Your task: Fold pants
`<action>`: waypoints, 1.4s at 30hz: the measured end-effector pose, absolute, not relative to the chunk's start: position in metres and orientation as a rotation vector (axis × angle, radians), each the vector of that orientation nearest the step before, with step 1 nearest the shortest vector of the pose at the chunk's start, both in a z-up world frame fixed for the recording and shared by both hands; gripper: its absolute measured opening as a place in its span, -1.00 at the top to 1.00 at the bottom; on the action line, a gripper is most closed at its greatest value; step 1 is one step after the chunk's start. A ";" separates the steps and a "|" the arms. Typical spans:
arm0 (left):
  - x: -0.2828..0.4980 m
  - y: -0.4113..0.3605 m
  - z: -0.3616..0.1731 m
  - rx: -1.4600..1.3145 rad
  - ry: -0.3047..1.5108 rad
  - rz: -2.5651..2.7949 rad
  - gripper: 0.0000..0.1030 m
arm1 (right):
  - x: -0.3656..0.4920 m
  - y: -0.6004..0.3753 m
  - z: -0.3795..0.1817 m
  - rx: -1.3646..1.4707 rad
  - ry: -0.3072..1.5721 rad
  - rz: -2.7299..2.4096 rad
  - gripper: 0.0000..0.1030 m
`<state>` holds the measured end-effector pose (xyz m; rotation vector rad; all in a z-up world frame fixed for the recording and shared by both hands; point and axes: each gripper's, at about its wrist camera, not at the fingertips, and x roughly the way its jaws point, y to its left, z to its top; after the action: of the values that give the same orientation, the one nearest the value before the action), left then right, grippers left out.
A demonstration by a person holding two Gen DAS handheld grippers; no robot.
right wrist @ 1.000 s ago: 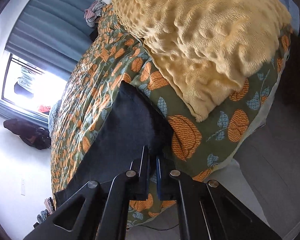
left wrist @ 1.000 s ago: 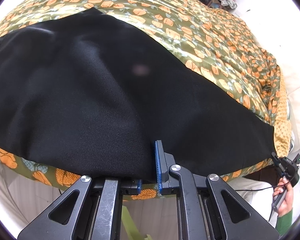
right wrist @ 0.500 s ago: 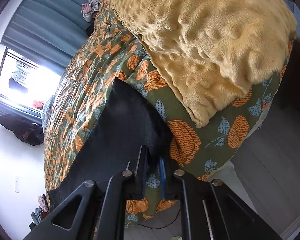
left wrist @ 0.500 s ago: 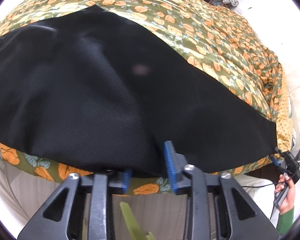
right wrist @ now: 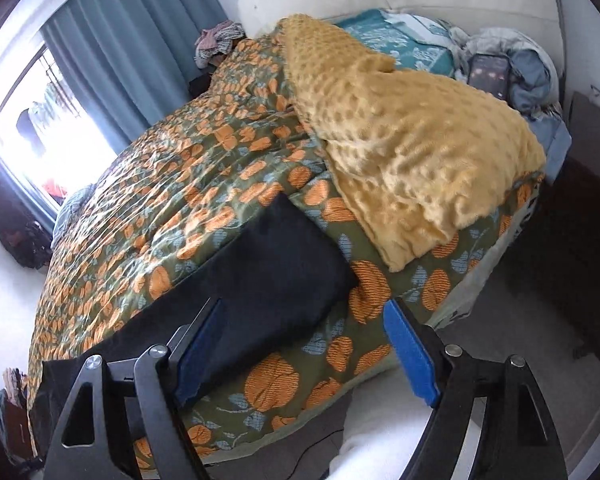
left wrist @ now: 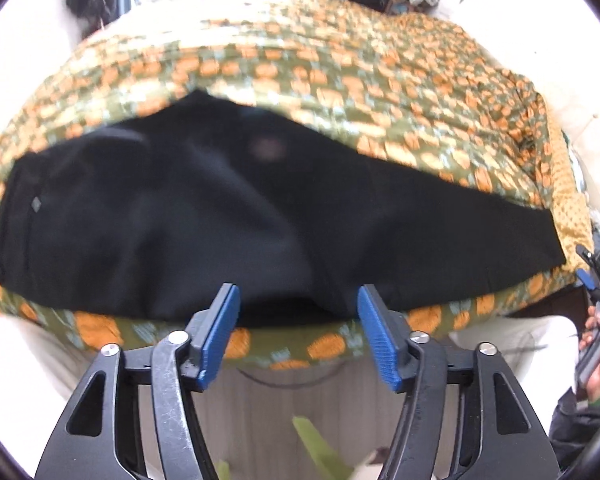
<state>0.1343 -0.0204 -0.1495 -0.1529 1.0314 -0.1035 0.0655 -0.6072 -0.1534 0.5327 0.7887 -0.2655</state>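
Black pants lie flat along the near edge of a bed, waistband at the left, leg ends at the right. My left gripper is open and empty, just off the bed's edge in front of the pants' middle. My right gripper is open and empty, pulled back from the leg ends. The right gripper also shows at the far right of the left wrist view, held by a hand.
The bed has a green quilt with orange flowers. A yellow bumpy blanket lies just right of the leg ends. A phone and bedding sit near the headboard. Blue curtains and a window stand behind the bed.
Both grippers have let go of the pants, opened wide and pulled back from the bed. The pants have settled flat on the quilt.
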 end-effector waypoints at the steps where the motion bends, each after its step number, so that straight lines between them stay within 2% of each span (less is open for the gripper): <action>1: 0.139 -0.018 -0.147 -0.147 1.007 -0.089 -0.36 | 0.070 -0.596 -0.152 0.509 0.790 -0.239 -0.57; 8: 0.179 -0.002 -0.158 -0.113 0.949 -0.014 -0.36 | 0.109 -0.515 -0.159 0.418 0.825 -0.026 -0.57; 14: 0.197 0.012 -0.198 -0.124 1.050 0.063 -0.36 | 0.141 -0.468 -0.176 0.323 0.863 0.079 -0.57; 18: 0.182 0.037 -0.188 -0.207 1.077 0.062 -0.36 | 0.152 -0.459 -0.197 0.306 0.926 0.093 -0.57; 22: 0.158 0.121 -0.158 -0.391 1.002 0.165 -0.37 | 0.140 -0.463 -0.199 0.340 0.903 0.093 -0.57; 25: 0.140 0.212 -0.142 -0.549 0.909 0.326 -0.40 | 0.133 -0.465 -0.206 0.350 0.932 0.089 -0.57; 29: 0.148 0.300 -0.146 -0.607 0.947 0.403 -0.39 | 0.128 -0.462 -0.204 0.349 0.937 0.084 -0.57; 36: 0.209 0.333 -0.174 -0.533 1.073 0.313 -0.31 | 0.127 -0.439 -0.203 0.312 0.949 0.103 -0.57; 40: 0.239 0.334 -0.192 -0.517 1.132 0.252 0.21 | 0.124 -0.426 -0.207 0.291 0.971 0.130 -0.57; 42: 0.244 0.335 -0.193 -0.504 1.138 0.243 0.31 | 0.123 -0.421 -0.208 0.273 0.978 0.134 -0.57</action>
<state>0.2438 0.3354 -0.1927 -0.5037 1.1377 0.2425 0.1225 -0.4210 -0.2077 0.2730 0.9783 0.1335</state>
